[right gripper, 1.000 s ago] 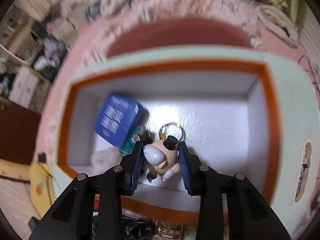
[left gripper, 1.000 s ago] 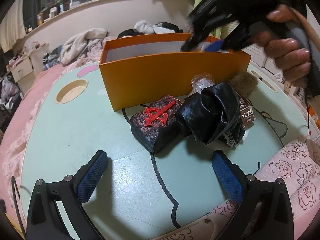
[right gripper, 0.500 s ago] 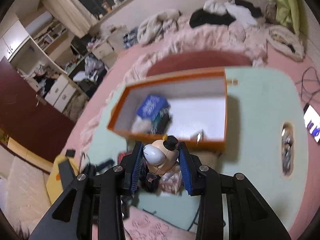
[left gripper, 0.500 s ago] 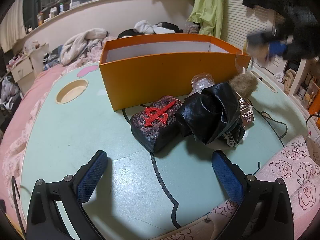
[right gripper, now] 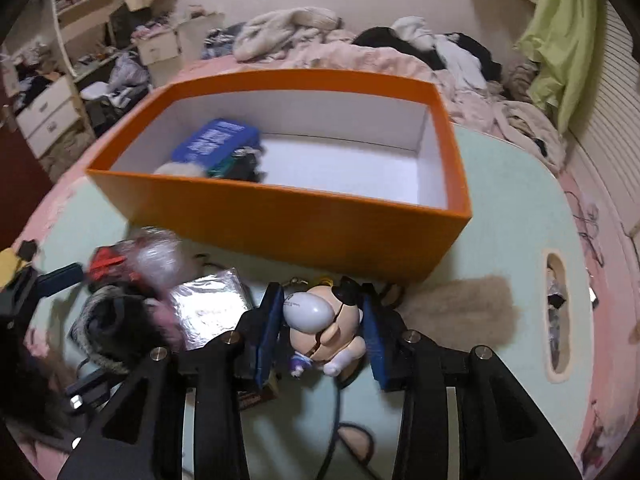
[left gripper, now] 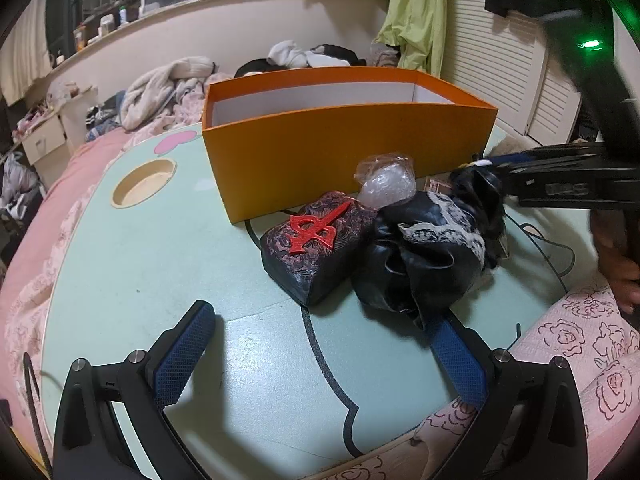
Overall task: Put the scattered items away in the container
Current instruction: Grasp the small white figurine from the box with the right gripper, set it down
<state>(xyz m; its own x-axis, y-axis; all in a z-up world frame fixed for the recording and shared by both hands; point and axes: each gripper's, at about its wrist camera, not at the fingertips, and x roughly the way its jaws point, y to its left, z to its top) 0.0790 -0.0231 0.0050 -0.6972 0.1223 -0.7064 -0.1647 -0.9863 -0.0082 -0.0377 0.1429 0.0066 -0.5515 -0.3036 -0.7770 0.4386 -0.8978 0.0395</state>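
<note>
Our right gripper (right gripper: 322,318), jaws opening, holds the dog figurine (right gripper: 324,322) upright, snout pointing left, near the table's (right gripper: 508,208) front edge; left gripper (left gripper: 320,354) gapes empty.

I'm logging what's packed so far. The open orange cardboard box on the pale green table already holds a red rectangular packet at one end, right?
Not quite: the rectangular packet at one end of the orange cardboard box is blue, not red. The right wrist view shows it inside the box, which stands open on the pale green table.
</note>
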